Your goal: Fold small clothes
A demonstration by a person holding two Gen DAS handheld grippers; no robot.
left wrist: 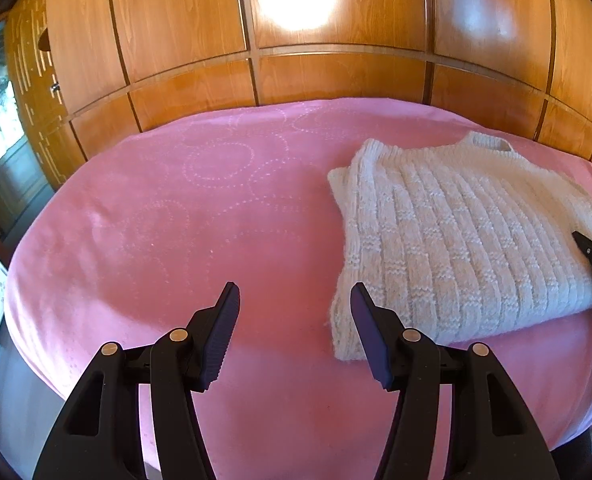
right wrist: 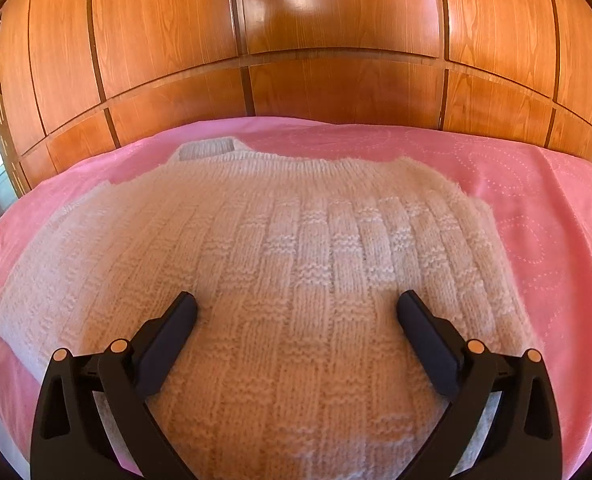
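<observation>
One white knit sweater [right wrist: 280, 280] lies folded mid-bedspread [left wrist: 176, 220] | soft, bulky, floppy; take at near hem | left gripper [left wrist: 295, 300] half-open, empty | right gripper [right wrist: 296, 308] wide, empty above the knit

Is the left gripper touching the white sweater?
Cannot tell. In the left wrist view the left gripper is open over the pink cover, but its right finger overlaps the sweater's edge, so no gap shows.

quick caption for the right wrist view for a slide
Right gripper open above a folded white knit sweater lying on a pink blanket, wooden wardrobe behind.
</observation>
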